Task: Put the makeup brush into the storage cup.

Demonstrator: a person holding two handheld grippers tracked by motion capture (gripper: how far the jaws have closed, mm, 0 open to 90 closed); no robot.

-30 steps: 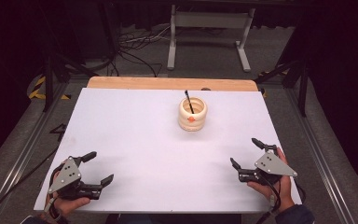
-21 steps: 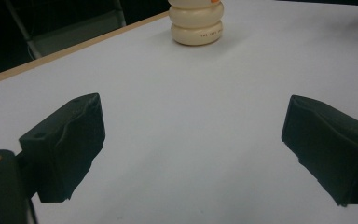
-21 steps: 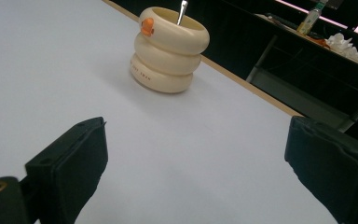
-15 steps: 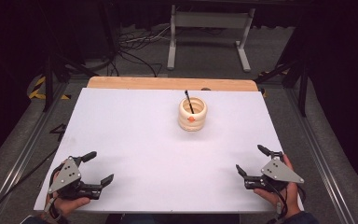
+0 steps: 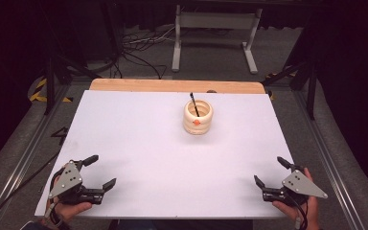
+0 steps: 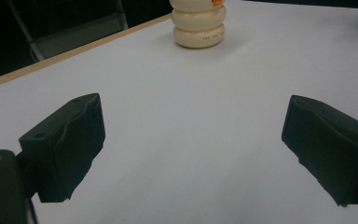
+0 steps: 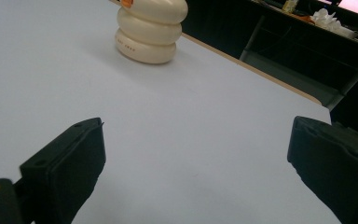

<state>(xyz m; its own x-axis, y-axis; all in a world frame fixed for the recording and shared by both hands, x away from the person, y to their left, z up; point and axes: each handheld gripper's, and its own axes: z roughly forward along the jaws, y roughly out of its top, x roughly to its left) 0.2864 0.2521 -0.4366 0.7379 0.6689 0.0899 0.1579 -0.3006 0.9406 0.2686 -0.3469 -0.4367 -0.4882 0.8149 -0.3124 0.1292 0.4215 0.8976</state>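
From the high view, a matte white rectangular worktop (image 5: 139,143) with a pale wooden far edge carries a cream, ribbed, ring-stacked holder (image 5: 198,117) right of centre toward the back, a thin black stick (image 5: 194,104) leaning inside it. The left hand-held gripper (image 5: 99,172) and right hand-held gripper (image 5: 270,172) sit at the near corners, both released.

In the left gripper view, blocky black rubbery jaws gape wide; the glossy holder (image 6: 199,25) stands far ahead.

In the right gripper view, the jaws stand equally apart, with the holder (image 7: 151,32) upper left.

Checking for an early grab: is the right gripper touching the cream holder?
Apart. The high view shows bare table between the right gripper and the cream holder.
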